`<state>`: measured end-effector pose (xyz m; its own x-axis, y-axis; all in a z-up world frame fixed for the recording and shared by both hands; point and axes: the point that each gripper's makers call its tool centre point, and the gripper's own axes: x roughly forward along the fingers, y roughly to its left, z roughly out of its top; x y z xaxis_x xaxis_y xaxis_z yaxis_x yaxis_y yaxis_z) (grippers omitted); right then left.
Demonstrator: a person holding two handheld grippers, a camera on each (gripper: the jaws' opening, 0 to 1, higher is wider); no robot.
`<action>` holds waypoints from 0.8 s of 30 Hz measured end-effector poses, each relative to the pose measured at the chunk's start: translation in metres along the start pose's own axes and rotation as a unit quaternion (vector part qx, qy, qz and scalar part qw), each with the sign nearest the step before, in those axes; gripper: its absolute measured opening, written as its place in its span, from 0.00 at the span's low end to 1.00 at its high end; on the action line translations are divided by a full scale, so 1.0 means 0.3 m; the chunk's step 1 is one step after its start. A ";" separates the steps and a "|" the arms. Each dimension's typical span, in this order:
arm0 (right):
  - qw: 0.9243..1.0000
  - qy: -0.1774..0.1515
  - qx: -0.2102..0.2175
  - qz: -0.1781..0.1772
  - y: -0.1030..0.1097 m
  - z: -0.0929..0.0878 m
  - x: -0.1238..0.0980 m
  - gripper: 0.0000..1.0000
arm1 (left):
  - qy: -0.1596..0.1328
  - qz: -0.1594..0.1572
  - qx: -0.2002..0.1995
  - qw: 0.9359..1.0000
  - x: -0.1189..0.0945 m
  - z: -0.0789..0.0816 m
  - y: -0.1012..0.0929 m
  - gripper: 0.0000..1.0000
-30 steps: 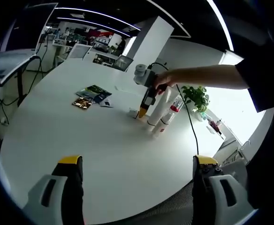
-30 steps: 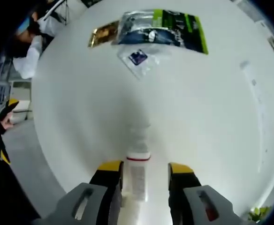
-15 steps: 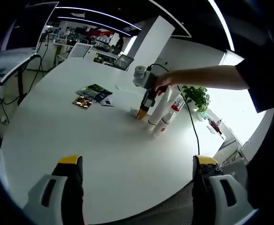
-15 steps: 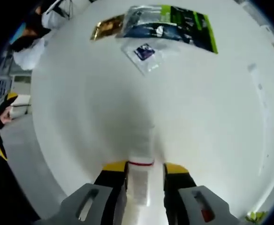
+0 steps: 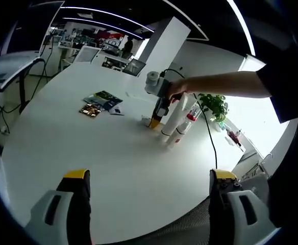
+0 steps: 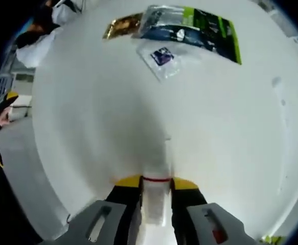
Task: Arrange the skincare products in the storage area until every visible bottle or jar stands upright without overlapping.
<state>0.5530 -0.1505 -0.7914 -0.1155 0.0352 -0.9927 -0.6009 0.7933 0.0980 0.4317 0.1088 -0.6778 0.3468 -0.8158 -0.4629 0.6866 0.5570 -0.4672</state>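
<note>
Between right gripper [image 6: 154,182] jaws: white bottle [image 6: 155,196].

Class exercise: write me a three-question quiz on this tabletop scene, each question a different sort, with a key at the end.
1. True or false: the right gripper has its jaws closed on a white tube with a red band.
2. Multiple choice: in the left gripper view, the left gripper is (A) wide open and holding nothing, (B) shut on a sachet, (C) lifting a plant.
3. Fill in: beyond the right gripper, on the white table, lie a gold packet, a green-and-black pouch and a small clear ____.

Key: 1 true; 2 A; 3 sachet.
</note>
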 end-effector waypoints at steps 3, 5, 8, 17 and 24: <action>1.000 -0.007 -0.004 -0.007 -0.011 0.006 0.001 0.15 | 0.000 0.000 0.000 1.000 -0.001 0.001 0.000 0.91; 1.000 -0.014 -0.012 -0.009 -0.021 0.017 0.001 0.15 | 0.000 0.000 0.000 1.000 -0.001 0.001 0.001 0.91; 1.000 -0.018 -0.014 -0.011 -0.025 0.018 -0.010 0.15 | 0.001 0.000 0.002 1.000 -0.002 0.001 -0.001 0.91; 0.998 -0.051 -0.014 -0.020 -0.038 0.045 -0.039 0.14 | 0.002 -0.001 0.010 1.000 -0.006 0.007 -0.010 0.91; 0.996 -0.084 -0.009 -0.033 -0.044 0.035 -0.085 0.14 | 0.003 -0.001 0.021 1.000 -0.017 0.016 -0.017 0.91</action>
<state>0.5724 -0.1555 -0.7680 0.0571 0.0853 -0.9947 -0.6169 0.7864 0.0320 0.4295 0.1093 -0.6695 0.3420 -0.8159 -0.4662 0.7133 0.5484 -0.4365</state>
